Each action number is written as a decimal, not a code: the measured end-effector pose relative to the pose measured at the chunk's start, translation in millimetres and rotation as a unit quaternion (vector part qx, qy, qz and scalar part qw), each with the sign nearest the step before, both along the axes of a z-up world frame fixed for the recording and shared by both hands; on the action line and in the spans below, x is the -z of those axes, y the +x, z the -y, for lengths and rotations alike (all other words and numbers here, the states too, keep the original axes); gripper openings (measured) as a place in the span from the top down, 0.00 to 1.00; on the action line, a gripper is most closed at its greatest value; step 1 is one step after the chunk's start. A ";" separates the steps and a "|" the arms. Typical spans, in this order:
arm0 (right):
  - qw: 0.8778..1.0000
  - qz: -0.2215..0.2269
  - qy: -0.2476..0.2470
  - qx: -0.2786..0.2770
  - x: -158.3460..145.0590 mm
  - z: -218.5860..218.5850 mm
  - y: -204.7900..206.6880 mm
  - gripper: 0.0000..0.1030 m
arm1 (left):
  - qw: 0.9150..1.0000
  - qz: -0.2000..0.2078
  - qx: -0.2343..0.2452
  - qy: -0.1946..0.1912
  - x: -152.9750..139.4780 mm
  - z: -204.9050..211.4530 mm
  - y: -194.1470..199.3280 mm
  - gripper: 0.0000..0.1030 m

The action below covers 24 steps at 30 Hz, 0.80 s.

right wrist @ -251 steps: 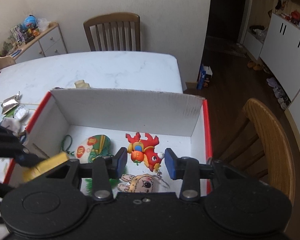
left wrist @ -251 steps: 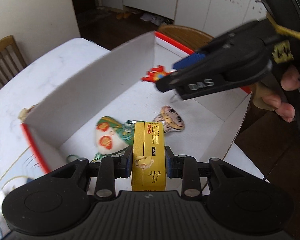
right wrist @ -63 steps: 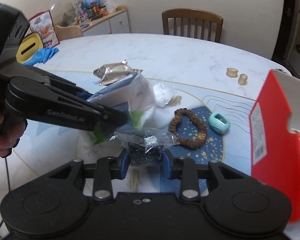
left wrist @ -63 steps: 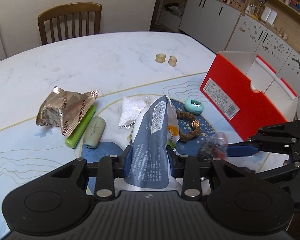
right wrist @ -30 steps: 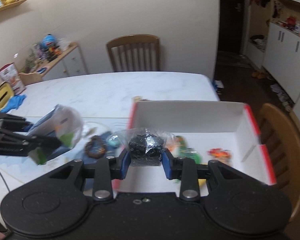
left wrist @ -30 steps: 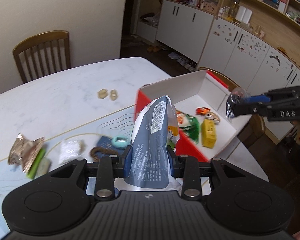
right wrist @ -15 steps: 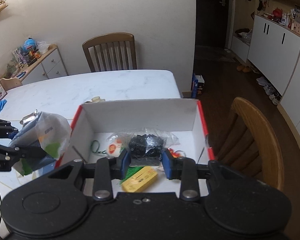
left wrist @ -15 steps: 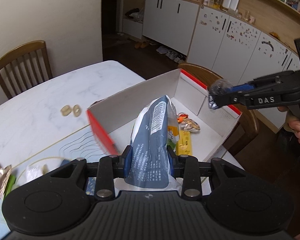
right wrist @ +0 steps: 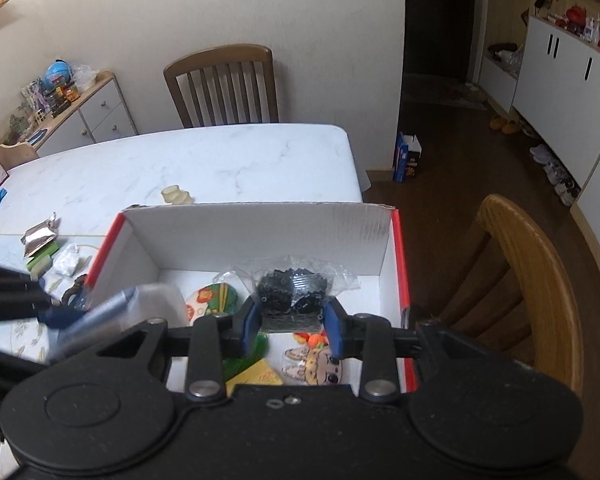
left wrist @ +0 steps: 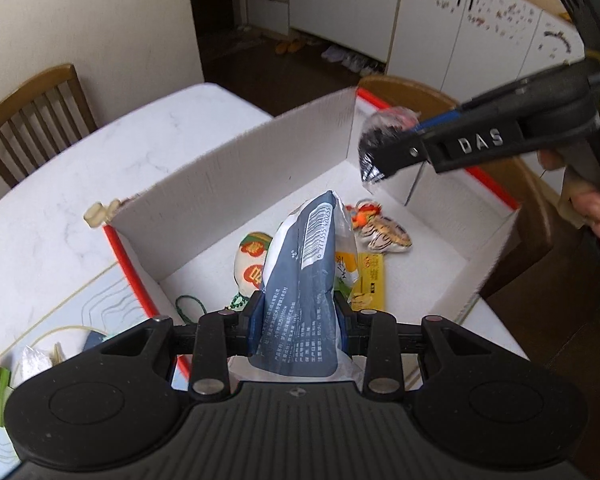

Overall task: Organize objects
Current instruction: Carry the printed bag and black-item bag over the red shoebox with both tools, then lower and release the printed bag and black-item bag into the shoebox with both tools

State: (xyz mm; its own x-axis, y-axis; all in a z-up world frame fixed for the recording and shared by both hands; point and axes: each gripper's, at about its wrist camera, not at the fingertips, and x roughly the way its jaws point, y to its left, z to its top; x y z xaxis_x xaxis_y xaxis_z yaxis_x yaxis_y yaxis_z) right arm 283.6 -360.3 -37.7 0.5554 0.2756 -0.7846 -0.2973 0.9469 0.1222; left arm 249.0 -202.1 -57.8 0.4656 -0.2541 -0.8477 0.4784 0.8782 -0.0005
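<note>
My left gripper [left wrist: 298,326] is shut on a grey-blue snack bag [left wrist: 304,280] and holds it above the near end of the red-and-white box [left wrist: 236,176]. My right gripper [right wrist: 292,326] is shut on a clear bag of black beads [right wrist: 292,290] and holds it above the box [right wrist: 260,232]; in the left wrist view that bag [left wrist: 376,148] hangs over the box's far right. Inside the box lie a yellow packet [left wrist: 370,280], a round pouch [left wrist: 252,264], a doll charm [left wrist: 384,236] and an orange toy [left wrist: 364,214].
The box stands at the edge of a white marble table [right wrist: 220,160]. Outside it to the left lie a foil packet [right wrist: 40,236], a green bar and a white bag [right wrist: 66,258]. Two beige rolls [right wrist: 176,196] sit behind the box. A wooden chair [right wrist: 532,280] stands on the right.
Both grippers have come in lower and closer over the box, each with its bag still held. The right gripper now hangs over the box's inside.
</note>
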 end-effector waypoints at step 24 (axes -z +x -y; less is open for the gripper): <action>0.993 -0.093 -0.063 -0.033 69.8 -32.3 53.4 0.68 | 0.998 -0.045 -0.035 0.029 46.7 22.8 26.4 0.67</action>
